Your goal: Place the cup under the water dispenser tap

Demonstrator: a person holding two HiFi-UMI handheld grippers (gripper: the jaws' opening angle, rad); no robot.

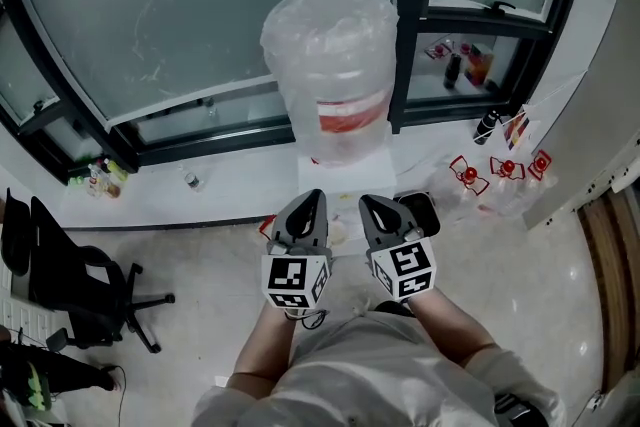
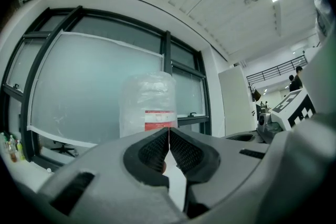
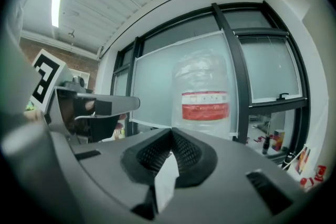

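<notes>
Left gripper view shows the left gripper (image 2: 168,132) with its jaws pressed together, the ribbed pads meeting at the tips and nothing clamped between them. A thin pale wedge shows below the tips, where the pads curve apart.

The right gripper (image 3: 170,134), seen in its own view, stands the same way: the tips are in contact, with no object in the jaws.

From the head view, the left gripper (image 1: 314,198) and the right gripper (image 1: 369,203) are held side by side, close together but not touching. Both point at the water dispenser (image 1: 345,177) by the window.

A big water bottle (image 1: 330,55) wrapped in clear plastic stands on the dispenser. Its long axis is upright, and a red label runs around its lower part. Both gripper views have this bottle straight ahead, beyond the closed tips.

A small pale round thing (image 1: 339,233) lies low on the front of the dispenser, between the two grippers. It may be the cup, but it is too small and too hidden to be sure, and I cannot tell which way it points. Neither gripper touches it.
</notes>
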